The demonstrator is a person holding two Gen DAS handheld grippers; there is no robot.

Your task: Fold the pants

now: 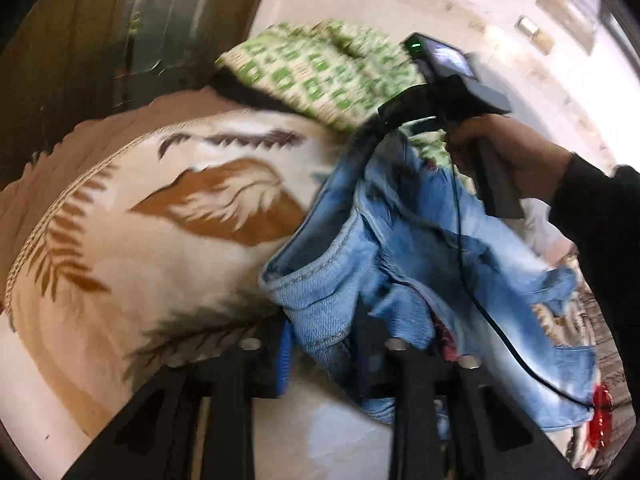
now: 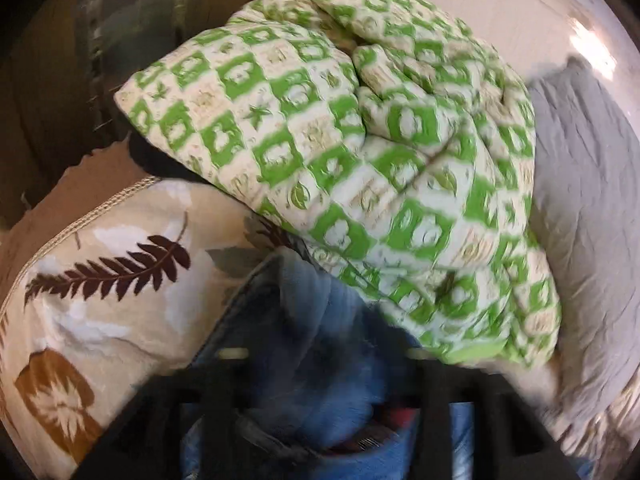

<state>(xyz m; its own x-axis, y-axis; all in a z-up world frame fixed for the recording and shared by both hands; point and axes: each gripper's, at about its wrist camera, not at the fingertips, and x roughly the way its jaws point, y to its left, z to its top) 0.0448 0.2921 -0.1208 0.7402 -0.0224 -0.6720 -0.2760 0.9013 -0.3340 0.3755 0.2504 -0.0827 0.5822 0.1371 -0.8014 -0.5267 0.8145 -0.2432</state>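
Note:
Light blue denim pants (image 1: 400, 248) hang bunched in the air above a bed with a beige leaf-print cover (image 1: 140, 216). My left gripper (image 1: 320, 356) is shut on a fold of the denim at its lower edge. In the left wrist view my right gripper (image 1: 404, 124) grips the upper end of the pants, with the hand behind it. In the right wrist view the right gripper (image 2: 320, 364) is shut on dark blue denim (image 2: 304, 320) that fills the space between its fingers. The view is blurred.
A green-and-white quilted blanket (image 2: 360, 152) is piled at the head of the bed, with a grey pillow (image 2: 580, 184) to its right. A dark wooden headboard (image 1: 80, 48) and a pale wall (image 1: 440, 12) lie behind. A black cable (image 1: 480, 312) hangs across the pants.

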